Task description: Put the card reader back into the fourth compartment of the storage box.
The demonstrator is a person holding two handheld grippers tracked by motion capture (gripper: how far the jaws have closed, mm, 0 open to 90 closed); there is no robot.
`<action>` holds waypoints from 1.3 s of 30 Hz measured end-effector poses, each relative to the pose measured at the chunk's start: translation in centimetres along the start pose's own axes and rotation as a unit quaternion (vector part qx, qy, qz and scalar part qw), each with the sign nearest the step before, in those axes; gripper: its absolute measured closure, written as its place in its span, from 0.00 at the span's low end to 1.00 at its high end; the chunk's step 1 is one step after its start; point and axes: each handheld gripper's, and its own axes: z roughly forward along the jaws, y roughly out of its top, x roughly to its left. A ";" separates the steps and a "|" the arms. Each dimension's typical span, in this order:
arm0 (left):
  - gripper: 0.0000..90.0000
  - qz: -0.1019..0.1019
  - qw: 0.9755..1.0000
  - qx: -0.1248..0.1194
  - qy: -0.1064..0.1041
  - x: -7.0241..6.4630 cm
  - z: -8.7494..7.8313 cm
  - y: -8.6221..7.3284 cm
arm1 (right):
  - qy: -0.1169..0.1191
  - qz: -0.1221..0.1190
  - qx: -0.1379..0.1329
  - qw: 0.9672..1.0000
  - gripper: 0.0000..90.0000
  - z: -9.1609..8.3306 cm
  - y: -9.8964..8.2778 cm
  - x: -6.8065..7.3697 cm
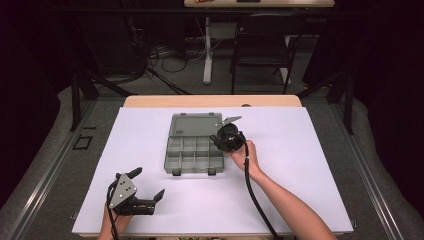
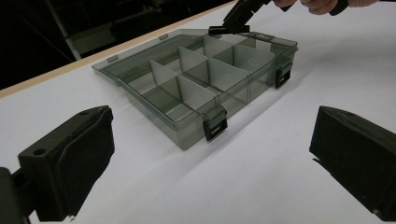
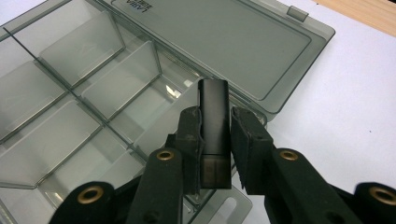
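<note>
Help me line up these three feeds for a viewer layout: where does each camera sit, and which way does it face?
High view: above the person's side, looking forward and down on the table; both forearms and grippers show.
Left gripper view: rides the left gripper, facing the compartment box between open jaws.
Right gripper view: rides the right gripper, looking down over the box, jaws shut on a black block.
All three share the box.

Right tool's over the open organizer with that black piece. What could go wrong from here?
1. The black block is pinched near one end by the right tool; it could pivot or slip.
2. It hangs near the organizer box corner by the hinge, so a drop may hit a divider or the open lid.
</note>
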 end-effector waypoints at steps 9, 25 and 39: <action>0.00 0.000 1.000 0.000 0.001 0.0 0.0 0.0 | 0.020 0.011 -0.004 1.000 0.62 -0.2 -0.1 -0.3; 0.00 -0.001 1.000 0.000 -0.002 -0.1 0.0 0.0 | 0.077 -0.013 -0.018 0.997 0.14 -3.1 -1.1 -0.6; 0.00 0.002 1.000 0.001 -0.002 -0.1 0.0 0.0 | 0.108 -0.036 -0.049 0.992 0.03 -7.4 -4.0 -0.8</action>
